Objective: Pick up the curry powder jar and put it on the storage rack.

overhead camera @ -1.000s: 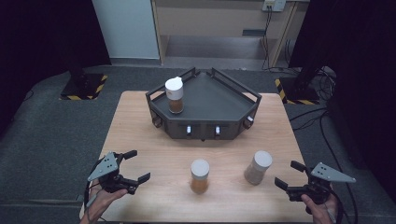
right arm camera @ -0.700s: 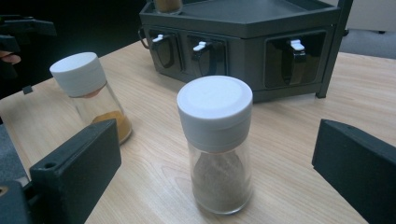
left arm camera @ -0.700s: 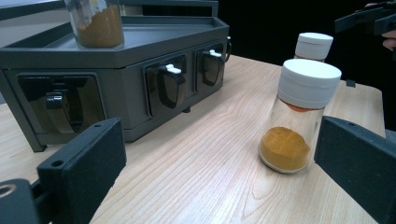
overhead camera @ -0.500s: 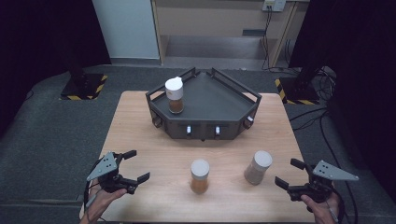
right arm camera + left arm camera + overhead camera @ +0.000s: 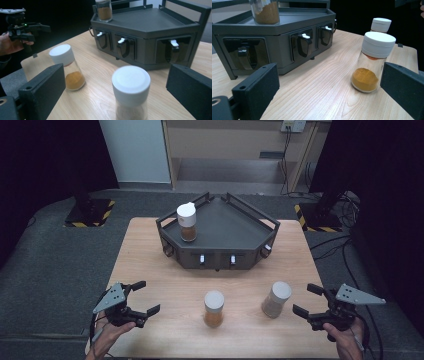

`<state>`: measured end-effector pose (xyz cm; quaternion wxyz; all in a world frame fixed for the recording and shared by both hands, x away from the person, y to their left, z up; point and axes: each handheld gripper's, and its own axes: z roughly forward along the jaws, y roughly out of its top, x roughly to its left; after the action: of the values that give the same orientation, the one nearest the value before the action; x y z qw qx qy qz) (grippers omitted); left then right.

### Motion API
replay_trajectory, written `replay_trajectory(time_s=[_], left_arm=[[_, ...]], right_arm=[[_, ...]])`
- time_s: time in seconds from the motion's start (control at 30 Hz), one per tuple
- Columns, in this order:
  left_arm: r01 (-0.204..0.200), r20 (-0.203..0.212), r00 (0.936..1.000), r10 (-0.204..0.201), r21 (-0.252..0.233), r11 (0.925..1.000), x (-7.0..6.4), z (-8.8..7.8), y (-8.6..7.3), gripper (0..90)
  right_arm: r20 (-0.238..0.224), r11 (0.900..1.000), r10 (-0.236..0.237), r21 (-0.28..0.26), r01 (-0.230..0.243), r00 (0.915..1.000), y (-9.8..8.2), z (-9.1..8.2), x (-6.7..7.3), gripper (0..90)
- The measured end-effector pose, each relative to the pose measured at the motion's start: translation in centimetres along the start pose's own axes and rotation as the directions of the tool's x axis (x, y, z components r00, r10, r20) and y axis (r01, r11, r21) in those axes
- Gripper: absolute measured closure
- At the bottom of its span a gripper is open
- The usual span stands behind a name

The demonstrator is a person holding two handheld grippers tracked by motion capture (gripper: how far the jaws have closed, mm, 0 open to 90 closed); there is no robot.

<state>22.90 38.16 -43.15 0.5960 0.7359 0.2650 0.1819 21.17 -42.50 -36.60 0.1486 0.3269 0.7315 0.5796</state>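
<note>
Both grippers released, I'm lining right gripper (image 5: 311, 302) up on the pale spice jar (image 5: 276, 299) dead ahead; next, close in and clamp.

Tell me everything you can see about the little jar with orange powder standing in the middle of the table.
The clear jar with a white screw cap stands upright on the light wooden table, in front of the dark grey angular rack. Orange powder fills roughly its lower third. Nothing touches it but the table; the left gripper is open beside it, apart from it. A second capped jar stands to its right.
</note>
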Motion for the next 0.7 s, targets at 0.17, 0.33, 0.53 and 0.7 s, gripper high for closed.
replay_trajectory(time_s=[0.17, 0.33, 0.53, 0.7], left_arm=[[0.001, 0.000, 1.0000, -0.001, 0.004, 1.0000, 0.0, 0.0, 0.0, 0.9], [-0.001, 0.000, 1.0000, 0.001, 0.005, 1.0000, 0.0, 0.0, 0.1, 0.9], [-0.001, 0.000, 1.0000, 0.001, 0.004, 1.0000, 0.0, 0.0, 0.1, 0.9], [-0.001, -0.001, 1.0000, 0.001, 0.004, 1.0000, 0.0, 0.0, 0.0, 0.9]], right_arm=[[-0.027, 1.000, -0.014, 0.005, 0.014, 0.9995, 1.2, 0.7, -0.1, 3.6], [-0.052, 0.999, -0.039, 0.008, 0.040, 0.9978, 2.5, 1.4, 0.0, 3.9], [-0.093, 0.998, -0.058, 0.014, 0.060, 0.9940, 3.9, 2.7, 0.0, 4.3], [-0.126, 0.996, -0.078, 0.023, 0.082, 0.9890, 5.0, 4.1, 0.1, 4.3]])
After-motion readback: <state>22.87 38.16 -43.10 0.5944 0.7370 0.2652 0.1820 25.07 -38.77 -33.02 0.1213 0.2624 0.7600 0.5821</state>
